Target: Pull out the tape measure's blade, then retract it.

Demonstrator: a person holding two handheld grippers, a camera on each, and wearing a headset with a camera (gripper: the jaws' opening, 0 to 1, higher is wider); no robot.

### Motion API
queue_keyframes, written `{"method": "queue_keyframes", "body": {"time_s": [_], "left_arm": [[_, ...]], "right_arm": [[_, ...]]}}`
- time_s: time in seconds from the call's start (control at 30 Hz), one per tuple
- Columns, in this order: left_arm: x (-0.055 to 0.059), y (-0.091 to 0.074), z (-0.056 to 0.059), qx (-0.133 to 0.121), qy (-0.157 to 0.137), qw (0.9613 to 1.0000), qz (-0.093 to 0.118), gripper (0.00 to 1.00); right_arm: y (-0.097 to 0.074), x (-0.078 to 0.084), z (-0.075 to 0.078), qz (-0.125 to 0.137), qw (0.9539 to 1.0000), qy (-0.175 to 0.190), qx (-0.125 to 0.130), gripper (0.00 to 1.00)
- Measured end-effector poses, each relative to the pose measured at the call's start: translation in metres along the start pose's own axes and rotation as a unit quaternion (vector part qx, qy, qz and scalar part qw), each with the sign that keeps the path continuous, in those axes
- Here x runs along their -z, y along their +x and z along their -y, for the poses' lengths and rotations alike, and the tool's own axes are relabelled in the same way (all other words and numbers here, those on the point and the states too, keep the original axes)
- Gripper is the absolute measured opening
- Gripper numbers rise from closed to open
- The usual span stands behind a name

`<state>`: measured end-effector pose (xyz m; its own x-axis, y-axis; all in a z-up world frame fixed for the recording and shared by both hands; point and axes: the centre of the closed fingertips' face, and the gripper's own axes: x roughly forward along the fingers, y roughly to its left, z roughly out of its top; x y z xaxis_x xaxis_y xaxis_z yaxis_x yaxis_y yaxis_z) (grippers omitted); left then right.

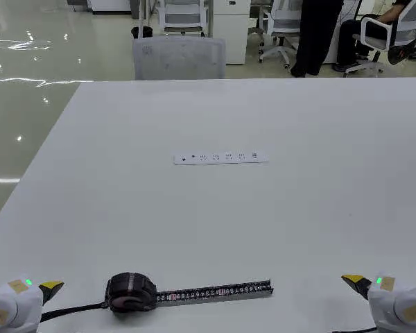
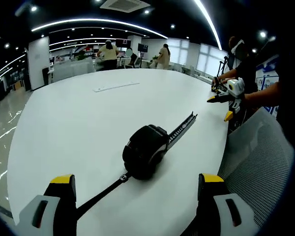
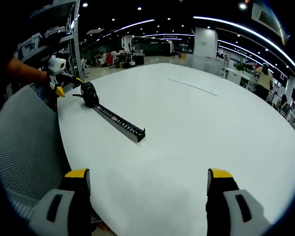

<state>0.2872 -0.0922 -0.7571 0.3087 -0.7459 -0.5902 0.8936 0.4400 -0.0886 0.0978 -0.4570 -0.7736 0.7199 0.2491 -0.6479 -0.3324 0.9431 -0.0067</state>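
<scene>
My left gripper has its jaws spread wide, the yellow tips standing apart over the near edge of the white counter. A black strap lies on the counter and runs up between those tips to the tape measure, a dark round case sitting just ahead of that gripper, not touched by either jaw. The blade is out of the case and lies flat along the counter, pointing toward my right side. My right gripper is likewise spread, closed on nothing, and hangs over bare counter well apart from the blade's end. In the head view the case and blade lie between the two grippers along the near edge. Farther out, a white power strip lies mid-counter, and a grey mesh chair stands at the far edge.
</scene>
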Motion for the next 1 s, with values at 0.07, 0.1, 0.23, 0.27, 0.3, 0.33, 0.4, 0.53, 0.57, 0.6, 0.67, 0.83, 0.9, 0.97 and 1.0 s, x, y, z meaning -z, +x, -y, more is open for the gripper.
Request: {"method": "queue_keyframes", "body": {"time_s": [0.07, 0.1, 0.23, 0.27, 0.3, 0.33, 0.4, 0.53, 0.57, 0.6, 0.67, 0.83, 0.9, 0.97, 1.0], "left_arm": [[-0.001, -0.005, -0.002, -0.008, 0.001, 0.9999, 0.014, 1.00], [-0.002, -0.008, 0.000, -0.008, -0.008, 0.9998, 0.019, 1.00], [0.002, -0.017, 0.001, -0.015, -0.019, 0.9994, 0.025, 1.00], [0.003, -0.019, 0.001, -0.016, -0.020, 0.9993, 0.026, 1.00], [0.003, -0.021, 0.002, -0.018, -0.025, 0.9991, 0.028, 1.00], [0.003, -0.022, 0.002, -0.018, -0.028, 0.9990, 0.029, 1.00], [0.001, -0.024, 0.005, -0.022, -0.023, 0.9989, 0.033, 1.00], [-0.003, -0.025, 0.009, -0.023, -0.022, 0.9989, 0.035, 1.00], [-0.003, -0.025, 0.010, -0.021, -0.021, 0.9990, 0.035, 1.00], [-0.003, -0.024, 0.011, -0.018, -0.021, 0.9991, 0.033, 1.00], [-0.003, -0.021, 0.013, -0.017, -0.015, 0.9994, 0.027, 1.00], [-0.008, -0.019, 0.014, -0.015, 0.000, 0.9995, 0.029, 1.00], [-0.006, -0.017, 0.012, -0.011, -0.003, 0.9995, 0.029, 1.00], [-0.005, -0.016, 0.012, -0.010, 0.000, 0.9996, 0.026, 1.00], [-0.004, -0.016, 0.012, -0.008, 0.001, 0.9997, 0.024, 1.00]], "right_arm": [[-0.007, 0.003, -0.001, 0.003, 1.0000, 0.005, 0.004, 1.00], [-0.010, 0.004, -0.001, 0.006, 1.0000, 0.005, 0.004, 1.00], [-0.020, 0.008, -0.007, 0.009, 0.9999, 0.006, 0.008, 1.00], [-0.021, 0.009, -0.007, 0.006, 0.9999, 0.003, 0.009, 1.00], [-0.023, 0.009, -0.008, 0.006, 0.9999, 0.000, 0.008, 1.00], [-0.024, 0.008, -0.008, 0.006, 1.0000, 0.000, 0.007, 1.00], [-0.025, 0.008, -0.009, 0.005, 1.0000, 0.000, 0.006, 1.00], [-0.028, 0.010, -0.011, 0.004, 1.0000, -0.001, 0.003, 1.00], [-0.028, 0.011, -0.011, 0.003, 1.0000, -0.003, 0.002, 1.00], [-0.028, 0.012, -0.011, 0.001, 1.0000, -0.004, 0.002, 1.00], [-0.028, 0.013, -0.011, -0.001, 1.0000, -0.008, 0.001, 1.00], [-0.030, 0.013, -0.013, 0.000, 0.9999, -0.011, -0.002, 1.00], [-0.030, 0.013, -0.013, -0.001, 1.0000, -0.010, -0.002, 0.99], [-0.030, 0.013, -0.013, -0.002, 0.9999, -0.014, -0.003, 0.99], [-0.030, 0.013, -0.013, -0.003, 0.9999, -0.016, -0.003, 0.99]]}}
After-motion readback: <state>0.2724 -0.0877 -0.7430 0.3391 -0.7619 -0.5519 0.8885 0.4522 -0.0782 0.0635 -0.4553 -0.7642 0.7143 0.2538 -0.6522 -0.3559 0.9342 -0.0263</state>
